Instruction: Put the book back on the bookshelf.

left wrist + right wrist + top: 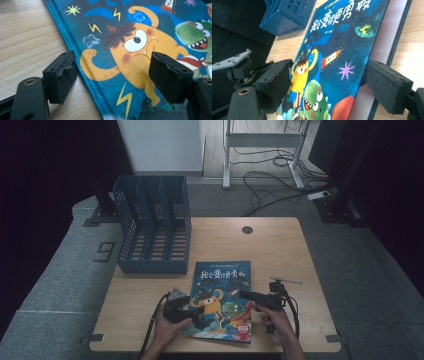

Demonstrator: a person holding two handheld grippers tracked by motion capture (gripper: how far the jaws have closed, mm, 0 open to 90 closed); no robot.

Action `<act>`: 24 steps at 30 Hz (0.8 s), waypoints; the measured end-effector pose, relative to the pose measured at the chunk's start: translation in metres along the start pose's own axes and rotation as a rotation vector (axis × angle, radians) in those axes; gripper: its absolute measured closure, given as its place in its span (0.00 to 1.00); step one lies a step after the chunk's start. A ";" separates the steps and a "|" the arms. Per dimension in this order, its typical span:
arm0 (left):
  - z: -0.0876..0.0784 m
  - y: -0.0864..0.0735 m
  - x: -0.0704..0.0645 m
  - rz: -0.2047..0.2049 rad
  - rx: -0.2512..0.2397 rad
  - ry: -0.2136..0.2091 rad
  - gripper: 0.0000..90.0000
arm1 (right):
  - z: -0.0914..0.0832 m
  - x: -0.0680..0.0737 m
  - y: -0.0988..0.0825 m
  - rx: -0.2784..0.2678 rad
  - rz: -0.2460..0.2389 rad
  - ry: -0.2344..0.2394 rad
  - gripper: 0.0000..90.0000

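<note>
The table (280, 245) was the biggest thing I had in view, pale wood, with a blue file rack (152, 222) standing at its far left corner, its slots open toward me. Nearer, at the front middle of the table, lay the picture book (222, 300), flat, cover up, its long axis running away from me toward the far edge with the title at the far end. It sat slightly askew, the near end swung a little to the right.

I had both tools at the book's near half, one on each long side. My left gripper (112, 77) came in across the left edge: one jaw hung over bare wood just beside that edge, the other over the orange monster on the cover. The jaws stood wide and gripped nothing. My right gripper (329, 85) pointed left across the right edge, and from its camera the front cover looked lifted a little, with pale pages showing beneath along that side. Its jaws also stood apart, straddling the cover without pinching it, as far as I could tell.

I judged both hands about equally near, so the coming move turned on that right-hand long edge lying between the right jaws.
</note>
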State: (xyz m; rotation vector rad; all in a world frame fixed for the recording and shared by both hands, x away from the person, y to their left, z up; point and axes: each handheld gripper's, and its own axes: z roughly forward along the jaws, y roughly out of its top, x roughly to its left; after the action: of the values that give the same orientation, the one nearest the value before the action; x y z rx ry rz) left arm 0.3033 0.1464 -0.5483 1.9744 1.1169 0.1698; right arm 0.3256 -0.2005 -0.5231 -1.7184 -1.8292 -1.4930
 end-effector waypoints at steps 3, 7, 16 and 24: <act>0.000 0.000 0.000 0.002 0.000 0.001 0.25 | 0.000 0.000 0.000 0.008 0.004 -0.003 0.21; 0.000 0.000 0.000 0.002 0.000 0.001 0.25 | -0.001 -0.002 0.000 0.019 0.023 0.024 0.21; 0.000 0.000 0.001 0.001 0.000 -0.005 0.25 | 0.014 0.008 -0.005 0.041 -0.047 -0.018 0.28; 0.000 0.000 0.001 0.002 0.000 -0.005 0.25 | 0.023 0.005 -0.005 0.025 -0.166 -0.118 0.33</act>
State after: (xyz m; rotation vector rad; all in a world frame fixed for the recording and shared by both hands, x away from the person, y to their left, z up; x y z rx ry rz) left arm 0.3035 0.1473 -0.5483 1.9750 1.1123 0.1660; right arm 0.3306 -0.1792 -0.5321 -1.7134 -2.0869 -1.4490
